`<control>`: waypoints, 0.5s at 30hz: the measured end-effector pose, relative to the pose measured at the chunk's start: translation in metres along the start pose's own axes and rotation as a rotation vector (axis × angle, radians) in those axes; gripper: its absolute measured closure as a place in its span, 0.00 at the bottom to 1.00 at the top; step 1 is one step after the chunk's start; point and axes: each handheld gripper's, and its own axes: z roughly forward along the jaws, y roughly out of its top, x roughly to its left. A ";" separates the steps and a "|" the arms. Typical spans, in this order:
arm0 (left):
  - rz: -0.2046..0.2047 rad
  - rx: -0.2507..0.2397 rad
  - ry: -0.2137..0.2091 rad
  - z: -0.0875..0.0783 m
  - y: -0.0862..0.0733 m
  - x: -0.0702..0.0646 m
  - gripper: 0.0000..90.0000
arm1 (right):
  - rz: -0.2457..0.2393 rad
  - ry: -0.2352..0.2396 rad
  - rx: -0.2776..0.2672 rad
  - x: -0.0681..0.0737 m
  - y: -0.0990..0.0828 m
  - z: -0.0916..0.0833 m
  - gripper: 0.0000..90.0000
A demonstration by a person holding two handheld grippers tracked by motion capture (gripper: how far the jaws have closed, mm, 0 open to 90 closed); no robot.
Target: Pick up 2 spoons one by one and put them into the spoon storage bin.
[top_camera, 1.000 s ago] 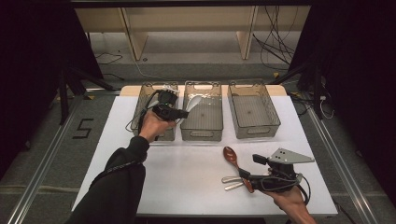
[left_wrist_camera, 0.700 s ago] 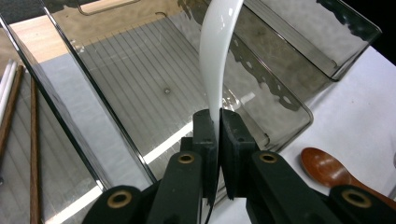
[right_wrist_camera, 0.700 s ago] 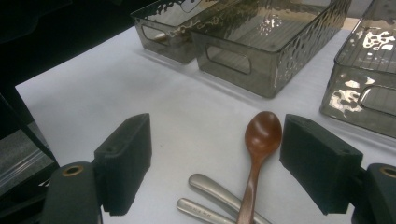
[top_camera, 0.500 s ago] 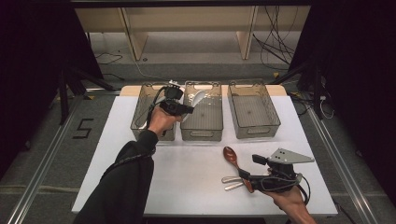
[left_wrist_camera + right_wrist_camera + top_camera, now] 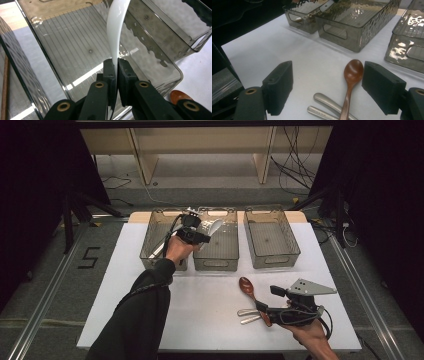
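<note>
My left gripper (image 5: 199, 236) is shut on the handle of a white spoon (image 5: 214, 226) and holds it over the middle smoked-plastic bin (image 5: 220, 261). In the left gripper view the white spoon (image 5: 116, 25) rises from between the closed pads of that gripper (image 5: 116, 72), bowl end pointing away over the bin floor (image 5: 75, 45). My right gripper (image 5: 261, 309) rests near the table's front right, open. A brown wooden spoon (image 5: 353, 71) and two metal utensil handles (image 5: 325, 101) lie on the table between its wide-apart jaws, untouched.
Three clear bins stand in a row at the back of the white table (image 5: 200, 305): the left bin (image 5: 152, 240) holds long utensils, and the right bin (image 5: 272, 255) looks bare inside. Dark floor surrounds the table.
My left gripper has carried the white spoon rightward from above the left bin to above the middle bin and a little lower. The right gripper has stayed put.
</note>
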 end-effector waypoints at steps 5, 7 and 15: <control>-0.016 0.015 -0.016 0.004 -0.002 0.001 0.87 | -0.001 -0.001 -0.002 0.000 0.000 0.000 0.29; -0.019 0.010 -0.028 0.002 -0.001 0.001 0.77 | -0.002 -0.001 -0.003 -0.001 0.000 0.000 0.29; -0.015 0.015 -0.054 -0.018 -0.001 -0.003 0.54 | 0.000 -0.004 0.000 0.000 0.000 0.000 0.29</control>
